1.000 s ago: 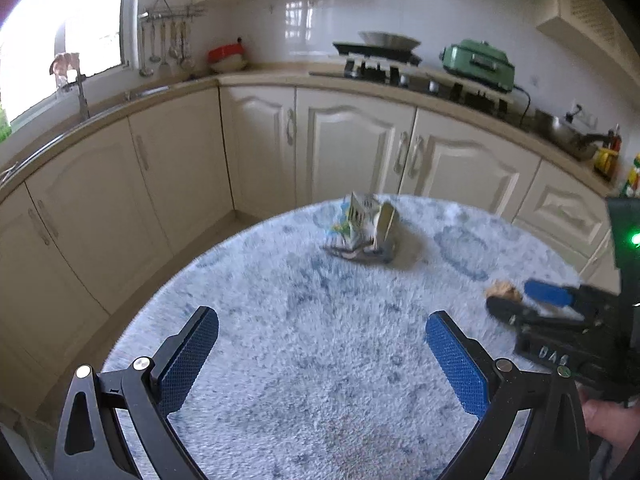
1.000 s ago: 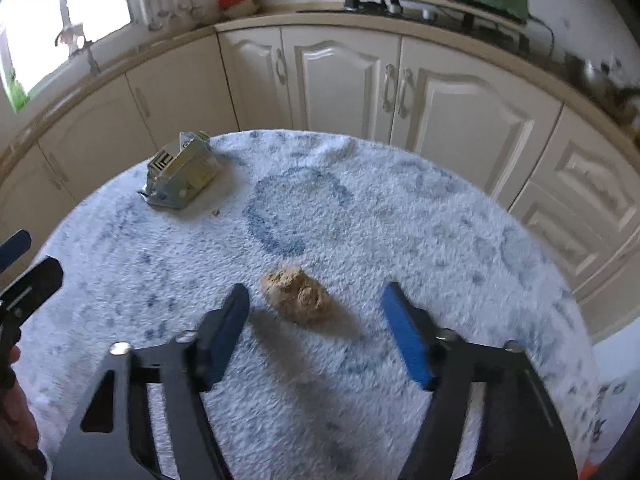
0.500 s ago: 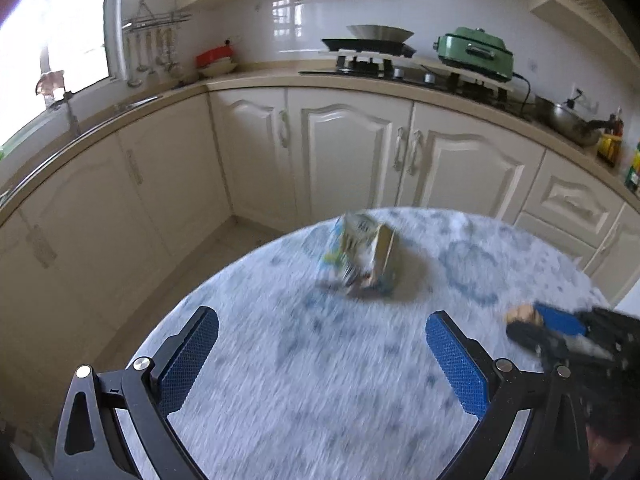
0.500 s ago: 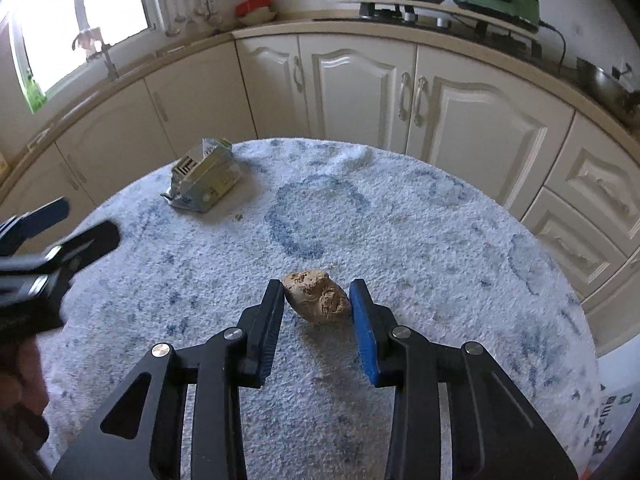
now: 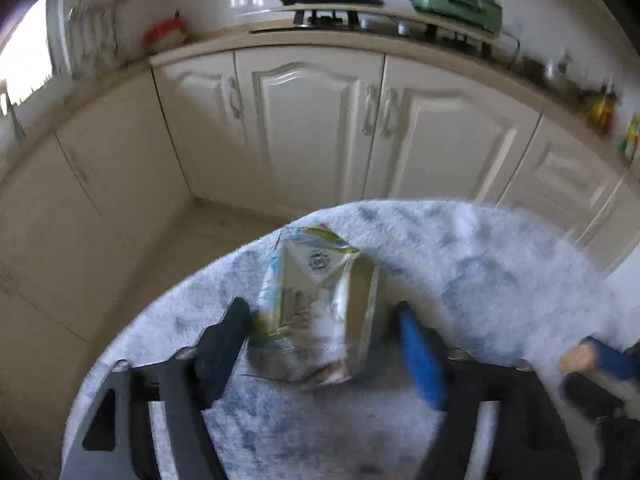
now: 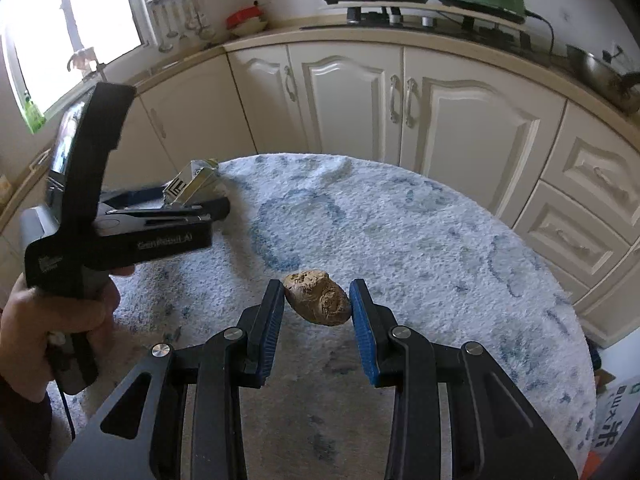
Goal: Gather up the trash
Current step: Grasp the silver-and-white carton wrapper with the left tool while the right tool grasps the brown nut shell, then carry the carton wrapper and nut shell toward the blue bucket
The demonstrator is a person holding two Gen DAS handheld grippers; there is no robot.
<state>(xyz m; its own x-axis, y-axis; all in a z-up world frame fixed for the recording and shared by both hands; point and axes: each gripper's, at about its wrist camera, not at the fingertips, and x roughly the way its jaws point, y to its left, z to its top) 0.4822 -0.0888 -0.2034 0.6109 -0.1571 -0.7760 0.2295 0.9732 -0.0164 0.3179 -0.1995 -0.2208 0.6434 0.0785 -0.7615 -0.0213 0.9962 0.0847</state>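
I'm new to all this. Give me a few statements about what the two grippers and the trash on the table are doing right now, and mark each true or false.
1. The right gripper is shut on the brown crumpled lump. True.
2. The left gripper is empty. False: the crushed carton sits between its fingers as the jaws are closing.
3. The carton lies near the edge of the round table. True.
4. The brown lump is in a bin. False: it is over the table between the right gripper's pads.

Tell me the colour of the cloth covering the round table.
The cloth is white with mottled blue-grey blotches. It shows best in the right wrist view.
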